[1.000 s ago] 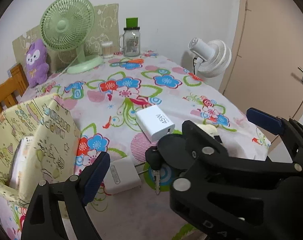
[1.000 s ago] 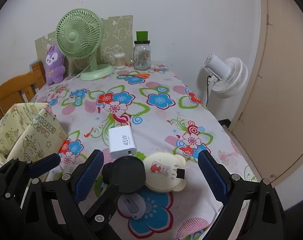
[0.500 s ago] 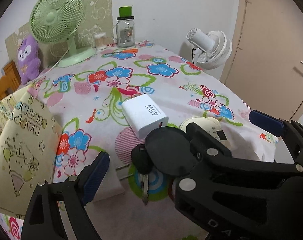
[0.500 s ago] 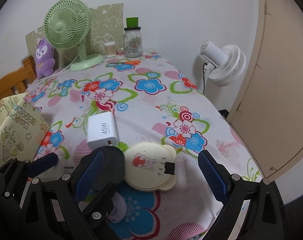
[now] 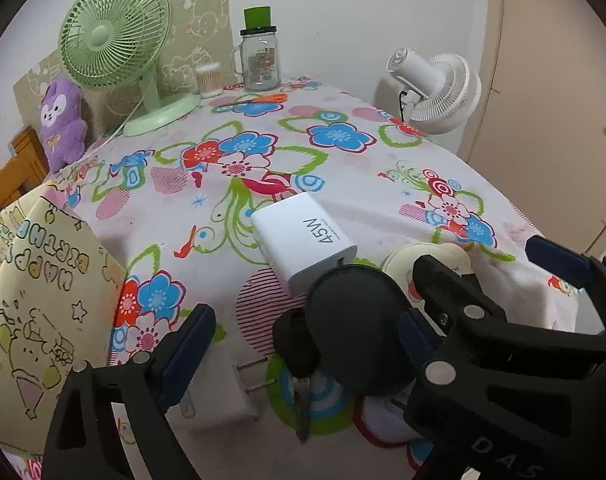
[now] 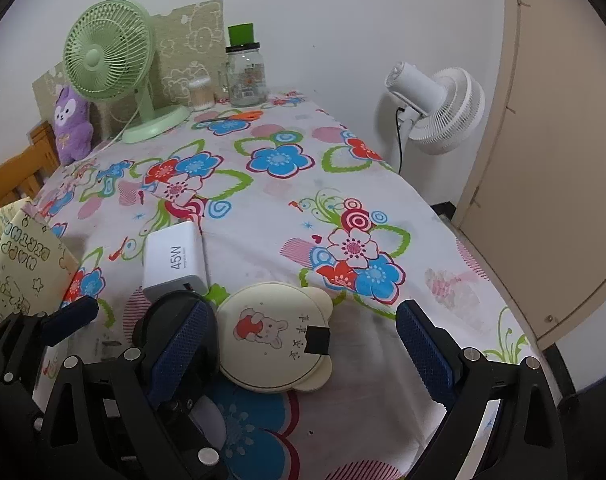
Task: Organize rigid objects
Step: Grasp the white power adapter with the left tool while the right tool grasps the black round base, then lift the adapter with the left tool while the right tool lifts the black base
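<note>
On the flowered tablecloth [image 5: 343,168] lie a white 45W charger [image 5: 303,240], a black disc [image 5: 355,332], a black key [image 5: 297,344] and a white plug [image 5: 219,392]. My left gripper [image 5: 299,342] hovers over the key and plug. Its jaws are opening and nothing is pressed between them. The right gripper's frame mostly hides its right finger. In the right wrist view my right gripper [image 6: 301,352] stands open above a cream bear-shaped case [image 6: 275,336]. Its left finger covers part of the black disc [image 6: 171,308]. A small grey item [image 6: 209,420] lies half hidden below.
A yellow patterned fabric bag [image 5: 35,300] stands at the left. At the back are a green fan [image 5: 115,36], a purple plush [image 5: 61,120] and a glass jar [image 5: 259,60]. A white fan [image 6: 435,108] and a door [image 6: 551,160] lie beyond the table's right edge.
Both grippers have come forward and down toward the objects, which now look larger. The yellow bag has slid leftward in both views. The white plug now sits partly behind the left finger.
</note>
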The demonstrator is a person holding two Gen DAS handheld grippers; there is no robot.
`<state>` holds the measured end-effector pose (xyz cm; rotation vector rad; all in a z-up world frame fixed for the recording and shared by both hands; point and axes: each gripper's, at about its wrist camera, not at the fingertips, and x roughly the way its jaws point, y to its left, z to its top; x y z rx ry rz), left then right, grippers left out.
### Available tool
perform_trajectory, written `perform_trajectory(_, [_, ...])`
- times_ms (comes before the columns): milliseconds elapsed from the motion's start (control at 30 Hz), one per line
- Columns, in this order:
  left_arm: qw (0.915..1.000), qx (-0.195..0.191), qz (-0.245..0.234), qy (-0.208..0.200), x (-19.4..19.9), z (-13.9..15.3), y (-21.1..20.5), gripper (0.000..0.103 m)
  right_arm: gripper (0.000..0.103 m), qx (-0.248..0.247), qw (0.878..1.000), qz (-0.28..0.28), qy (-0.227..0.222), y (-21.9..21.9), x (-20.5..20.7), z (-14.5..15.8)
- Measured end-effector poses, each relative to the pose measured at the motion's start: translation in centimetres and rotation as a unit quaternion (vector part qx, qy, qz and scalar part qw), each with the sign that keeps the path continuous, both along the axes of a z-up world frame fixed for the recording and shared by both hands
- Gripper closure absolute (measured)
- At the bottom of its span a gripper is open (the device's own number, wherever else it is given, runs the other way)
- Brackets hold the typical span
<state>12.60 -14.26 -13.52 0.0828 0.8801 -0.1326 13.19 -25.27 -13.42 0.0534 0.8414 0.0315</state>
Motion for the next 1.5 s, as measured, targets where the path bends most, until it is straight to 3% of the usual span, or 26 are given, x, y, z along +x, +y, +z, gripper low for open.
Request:
perform_trajectory(333, [0.9999, -0.004, 0.01, 0.005, -0.8, 0.4, 1.9, 0.008, 0.006, 0.005, 1.0, 0.003, 0.006, 0.4, 0.2, -0.3])
perform_trajectory(767, [0.9999, 0.017, 0.002, -0.002, -2.5, 0.4, 3.0, 0.008, 0.006, 0.022, 0.998, 0.06, 0.022, 4.1, -0.2, -0.6])
perform_trajectory(900, [0.9998, -0.005, 0.007, 0.02, -2.4, -0.3, 4.1, 0.008, 0.008, 0.025, 0.996, 0.077, 0.028, 5.1, -0.1, -1.0])
perform_trajectory(1033, [0.9988, -0.021, 0.012, 0.043, -2.0, -1.4, 4.8, 0.009, 0.021, 0.006, 0.995, 0.092, 0.036, 6.5, -0.1, -1.6])
perform_trajectory(1100, [0.9991, -0.018, 0.012, 0.036, -2.0, -1.2, 4.7, 0.009, 0.034, 0.012, 0.995, 0.096, 0.032, 6.5, -0.2, -1.4])
perform_trajectory(1167, [0.9993, -0.012, 0.012, 0.034, -1.8, -1.2, 4.6, 0.01, 0.058, 0.007, 0.996, 0.085, 0.03, 6.3, -0.1, -1.4])
perform_trajectory(1367, [0.9989, -0.01, 0.027, 0.037, -1.5, -1.5, 5.0, 0.022, 0.074, -0.015, 0.997, 0.077, 0.027, 5.9, 0.3, -1.4])
perform_trajectory(1467, [0.999, -0.011, 0.032, 0.03, -1.6, -1.3, 5.3, 0.035, 0.076, -0.013, 0.997, 0.074, 0.026, 5.9, 0.3, -1.4])
perform_trajectory(1500, [0.9989, -0.014, 0.034, 0.031, -1.6, -1.3, 5.4, 0.035, 0.077, -0.01, 0.997, 0.073, 0.026, 5.8, 0.3, -1.4])
